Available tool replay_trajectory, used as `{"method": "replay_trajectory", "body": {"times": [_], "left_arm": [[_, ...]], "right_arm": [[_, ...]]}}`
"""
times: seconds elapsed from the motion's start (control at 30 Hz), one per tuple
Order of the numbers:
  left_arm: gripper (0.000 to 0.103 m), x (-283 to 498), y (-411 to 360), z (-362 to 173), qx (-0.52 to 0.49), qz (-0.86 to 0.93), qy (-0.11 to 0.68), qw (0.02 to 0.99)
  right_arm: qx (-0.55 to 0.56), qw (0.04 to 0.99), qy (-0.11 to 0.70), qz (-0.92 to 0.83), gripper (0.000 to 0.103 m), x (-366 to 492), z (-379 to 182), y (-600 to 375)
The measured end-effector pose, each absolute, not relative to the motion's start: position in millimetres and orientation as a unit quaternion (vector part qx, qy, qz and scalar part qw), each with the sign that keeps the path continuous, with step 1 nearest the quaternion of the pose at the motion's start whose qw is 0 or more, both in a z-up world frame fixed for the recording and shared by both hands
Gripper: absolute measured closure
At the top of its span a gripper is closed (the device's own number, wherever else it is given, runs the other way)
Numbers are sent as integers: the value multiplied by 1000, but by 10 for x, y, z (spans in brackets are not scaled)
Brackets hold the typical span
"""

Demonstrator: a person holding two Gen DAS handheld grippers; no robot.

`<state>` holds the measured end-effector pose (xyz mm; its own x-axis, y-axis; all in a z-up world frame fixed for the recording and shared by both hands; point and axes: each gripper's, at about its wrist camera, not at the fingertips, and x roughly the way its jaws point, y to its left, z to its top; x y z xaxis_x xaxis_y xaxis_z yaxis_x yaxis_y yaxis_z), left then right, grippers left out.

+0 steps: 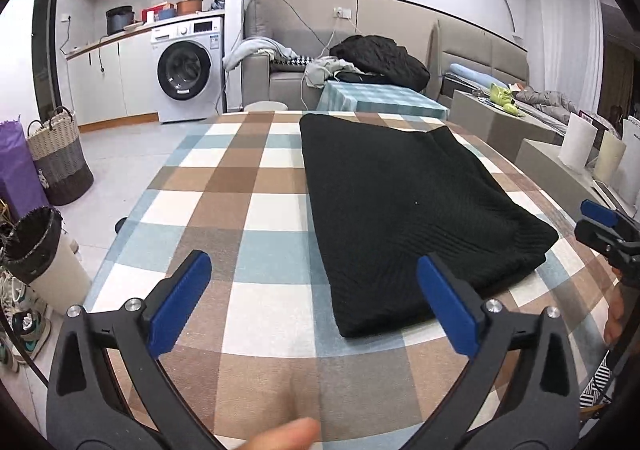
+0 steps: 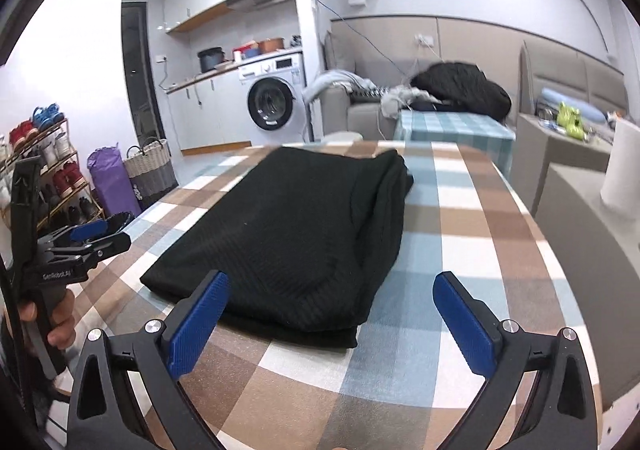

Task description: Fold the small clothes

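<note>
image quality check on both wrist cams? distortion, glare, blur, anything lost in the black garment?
Left wrist: heavy fisheye bending, dark vignette corners, sharp; black garment shows faint knit ribs. Right wrist: same bending, bright wall at left near blown out, garment mostly flat black, blue fingers crisp. No motion blur in either.

far ahead of our claws we see a white washing machine (image 1: 186,68) and a grey sofa (image 1: 280,78) with a black heap (image 1: 382,58) on it. off to the left stand a woven basket (image 1: 60,154), a purple bag (image 1: 18,170) and a shoe rack (image 2: 48,166).
</note>
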<state>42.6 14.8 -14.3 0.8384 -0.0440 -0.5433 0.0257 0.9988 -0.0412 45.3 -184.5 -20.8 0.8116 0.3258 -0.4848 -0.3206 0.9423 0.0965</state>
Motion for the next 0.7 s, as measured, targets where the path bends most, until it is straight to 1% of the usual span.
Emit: {"method": "replay_trajectory", "body": {"times": [0.2,0.7], "left_arm": [[1,391,144,-143,-6,-15,266,964],[1,365,159,-132,-12,-34,250,968]], "right_arm": [[0,957,227,178,0,388,-208,-1810],[18,960,216,179,0,385,-202,-1875]]}}
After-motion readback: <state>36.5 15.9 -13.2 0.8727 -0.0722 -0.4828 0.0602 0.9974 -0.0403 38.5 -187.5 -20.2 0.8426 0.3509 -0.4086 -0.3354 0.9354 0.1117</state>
